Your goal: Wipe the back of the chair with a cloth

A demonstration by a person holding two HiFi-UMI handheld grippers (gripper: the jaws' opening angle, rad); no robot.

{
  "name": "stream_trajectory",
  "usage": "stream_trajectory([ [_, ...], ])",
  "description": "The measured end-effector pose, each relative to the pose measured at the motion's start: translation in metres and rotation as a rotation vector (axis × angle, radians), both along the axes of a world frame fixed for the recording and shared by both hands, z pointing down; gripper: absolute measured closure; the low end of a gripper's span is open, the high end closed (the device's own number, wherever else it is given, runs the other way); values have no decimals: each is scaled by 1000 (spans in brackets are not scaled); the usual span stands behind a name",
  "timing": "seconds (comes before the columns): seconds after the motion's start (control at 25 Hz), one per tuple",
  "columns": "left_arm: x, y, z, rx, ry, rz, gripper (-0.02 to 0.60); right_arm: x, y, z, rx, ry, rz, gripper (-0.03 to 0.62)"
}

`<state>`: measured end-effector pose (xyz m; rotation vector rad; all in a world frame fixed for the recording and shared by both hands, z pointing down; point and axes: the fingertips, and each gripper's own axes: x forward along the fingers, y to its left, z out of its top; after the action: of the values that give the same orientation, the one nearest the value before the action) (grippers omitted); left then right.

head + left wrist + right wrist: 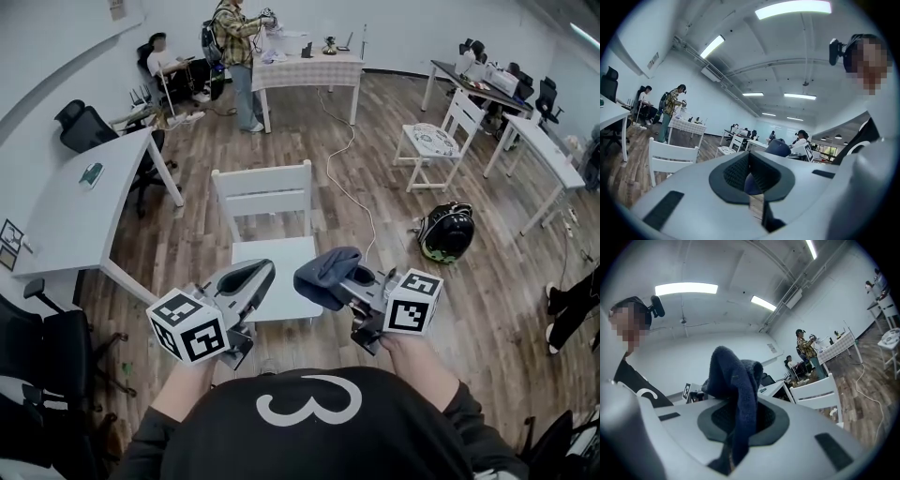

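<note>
The white wooden chair (262,192) stands straight ahead, its slatted back on the far side of the seat; it also shows as the chair (670,159) and the chair (818,385). My right gripper (330,278) is shut on a dark blue cloth (323,265), held above the seat's near right corner. In the right gripper view the cloth (733,376) bunches up out of the right gripper (740,420). My left gripper (258,274) hovers over the seat's near left corner, jaws together and empty, also seen as the left gripper (750,178). The cloth (778,147) shows past it.
A grey table (80,202) runs along the left with black office chairs (89,127) behind it. A helmet (447,232) lies on the wood floor at right, near a second white chair (431,141). A cable (349,183) trails past the chair. People (239,47) stand at a far table.
</note>
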<state>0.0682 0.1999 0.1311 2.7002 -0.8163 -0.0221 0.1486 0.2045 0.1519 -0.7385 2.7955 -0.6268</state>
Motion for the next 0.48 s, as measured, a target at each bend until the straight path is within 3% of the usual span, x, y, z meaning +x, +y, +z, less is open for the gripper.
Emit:
stream_trajectory([
  [0.48, 8, 18, -10, 28, 21, 13, 568, 3, 17, -11, 19, -11, -16, 543],
])
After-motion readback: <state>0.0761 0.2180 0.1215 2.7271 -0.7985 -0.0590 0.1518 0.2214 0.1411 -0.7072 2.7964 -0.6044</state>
